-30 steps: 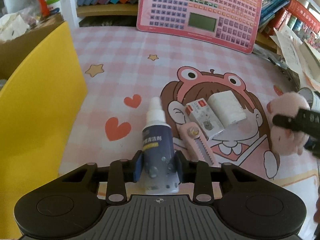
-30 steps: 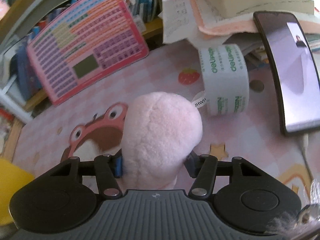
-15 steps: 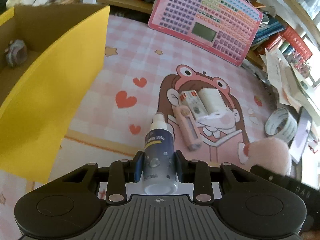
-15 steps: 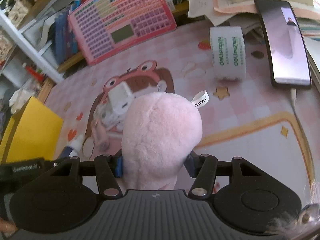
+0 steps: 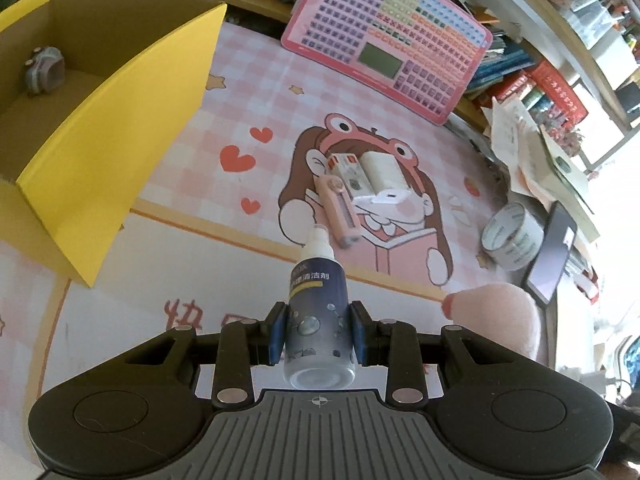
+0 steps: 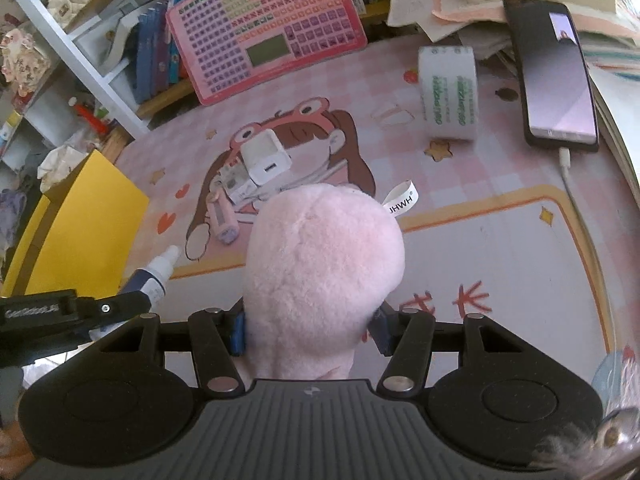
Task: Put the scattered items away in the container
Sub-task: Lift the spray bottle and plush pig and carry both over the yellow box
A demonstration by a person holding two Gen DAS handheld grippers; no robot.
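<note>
A: Biggest first. Mat [image 5: 360, 92], pink check, cartoon girl print. Box [image 5: 132, 92], yellow outside, brown inside, sits at the mat's left edge, open top, one small grey item [image 5: 43, 70] on its floor.

B: Pink keyboard toy [image 5: 392, 40]?

A: Leaning against the books at the back. Next, plush [image 6: 320, 264], pink, white tag. Right gripper [image 6: 310, 330] clenched on its lower part, blue pads pressed into the fur on both sides, held above the mat.

B: Phone [image 6: 556, 76]?

A: Far right, face up, cable plugged in. Tape roll [image 6: 447, 92] just left of it, on its side.

B: Left gripper [image 5: 318, 334]?

A: Clamped on the bottle [image 5: 318, 312], dark blue, white nozzle pointing away, pads on both flanks. Held off the mat, right of the box, not over it.

B: Leftovers on the mat?

A: Cluster on the girl's face: white charger [image 5: 386, 176], small carton [image 5: 346, 172] touching its left side, pink cutter [image 5: 338, 210] just in front, angled. All well apart from the box.

B: Grippers relative?

A: Side by side, plush near the bottle's right.
</note>
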